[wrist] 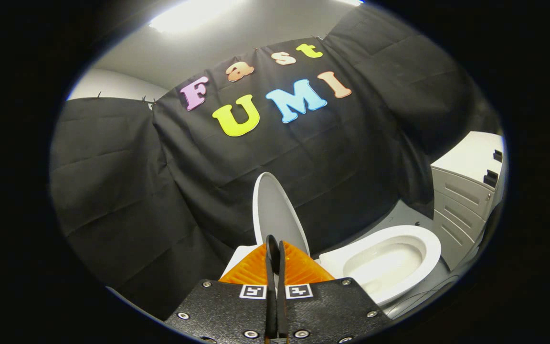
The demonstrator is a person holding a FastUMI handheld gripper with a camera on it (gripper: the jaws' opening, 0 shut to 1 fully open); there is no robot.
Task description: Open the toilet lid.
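Beyond the closed claw (276, 248), the toilet lid (275, 210) stands raised against black cloth (160, 191).

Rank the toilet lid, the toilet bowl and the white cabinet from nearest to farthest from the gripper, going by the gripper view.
1. Toilet lid: raised upright, its edge pinched at the tips of the gripper.
2. Toilet bowl: open, off to the fingers' right.
3. White cabinet: beyond the bowl, further right.

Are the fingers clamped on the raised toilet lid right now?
Cannot tell. In the gripper view the closed fingers overlap the upright toilet lid's lower edge; neither contact nor gap shows.
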